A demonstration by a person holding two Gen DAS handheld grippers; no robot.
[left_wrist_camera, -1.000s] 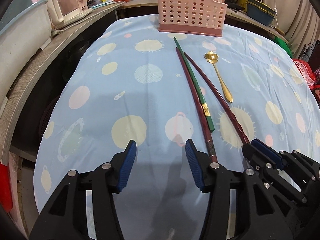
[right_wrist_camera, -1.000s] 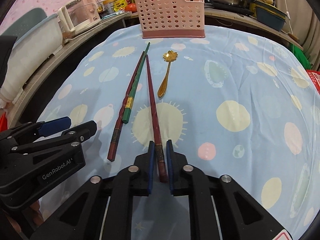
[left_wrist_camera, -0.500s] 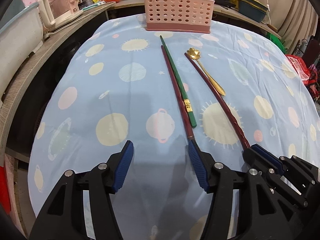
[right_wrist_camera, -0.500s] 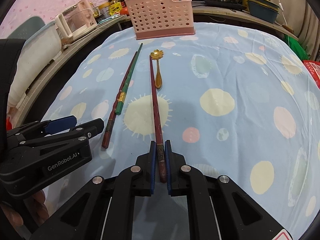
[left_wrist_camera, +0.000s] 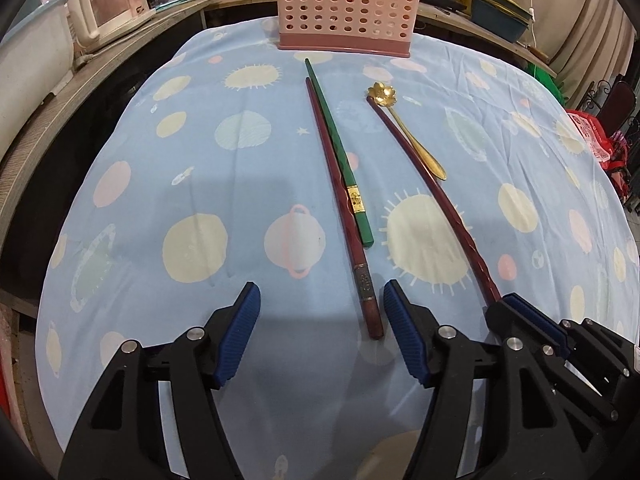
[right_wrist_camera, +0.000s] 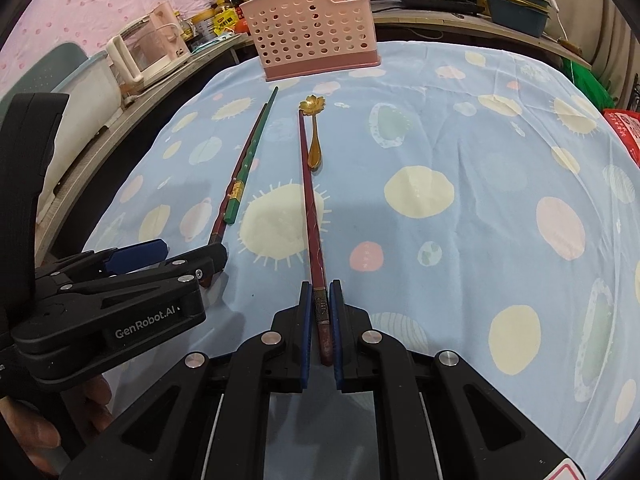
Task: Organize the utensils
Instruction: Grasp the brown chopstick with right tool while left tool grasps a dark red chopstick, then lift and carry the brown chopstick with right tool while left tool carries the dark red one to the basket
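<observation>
While our right hand-held gripper (right_wrist_camera: pixel 320 312) pinches one dark-red chopstick (right_wrist_camera: pixel 310 208), the left hand-held gripper (left_wrist_camera: pixel 320 328) (jaws opening, empty) straddles its twin (left_wrist_camera: pixel 340 200); next, we judge, closing squarely on it.

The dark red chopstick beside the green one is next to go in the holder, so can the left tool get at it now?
Probably yes: the left tool is opening, and the dark red chopstick has its near end between the pads, untouched, with nothing covering it.

basket (left_wrist_camera: pixel 347 4) at table's far edge, 2 chopsticks (left_wrist_camera: pixel 340 184) left of spoon (left_wrist_camera: pixel 404 128), 3rd chopstick (left_wrist_camera: pixel 432 200) btwn
</observation>
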